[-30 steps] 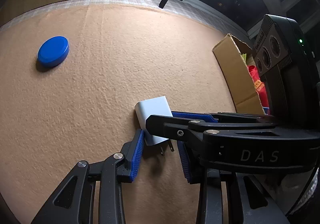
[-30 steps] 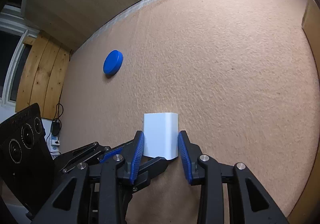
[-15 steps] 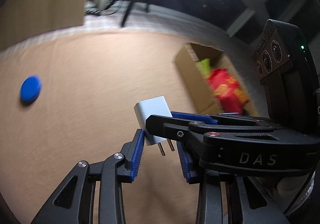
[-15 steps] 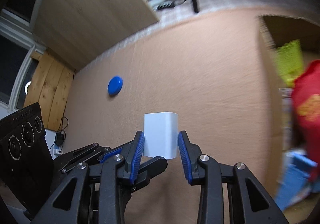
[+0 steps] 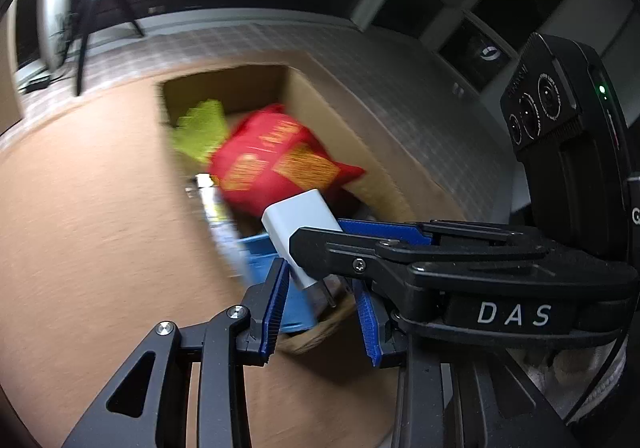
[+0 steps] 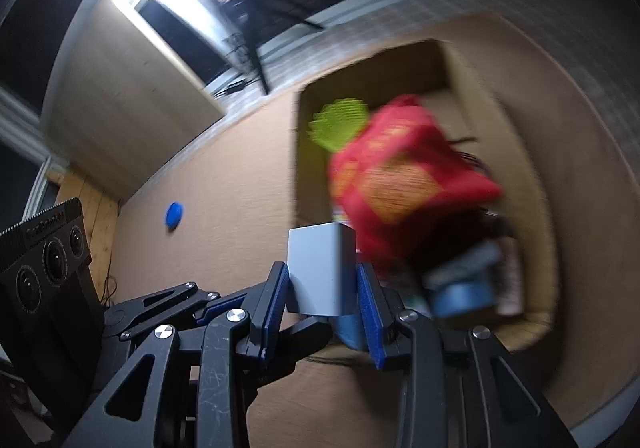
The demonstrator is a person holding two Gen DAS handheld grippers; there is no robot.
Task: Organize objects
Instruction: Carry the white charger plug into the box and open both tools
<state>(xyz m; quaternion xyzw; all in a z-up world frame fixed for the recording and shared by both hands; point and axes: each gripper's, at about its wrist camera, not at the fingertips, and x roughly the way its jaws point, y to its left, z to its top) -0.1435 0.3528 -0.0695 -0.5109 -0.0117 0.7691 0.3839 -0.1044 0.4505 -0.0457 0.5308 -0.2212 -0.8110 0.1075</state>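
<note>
Both grippers, left [image 5: 322, 314] and "DAS"-marked right [image 6: 322, 308], clamp white charger [image 6: 320, 272].

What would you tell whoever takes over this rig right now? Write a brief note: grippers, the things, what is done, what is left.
Right gripper: shut on charger, held up by the box.
Left gripper: jaws around its plug end; grip unclear.
Done: red bag and other items in box.
Left: probably charger into box, then blue lid from the mat.
</note>
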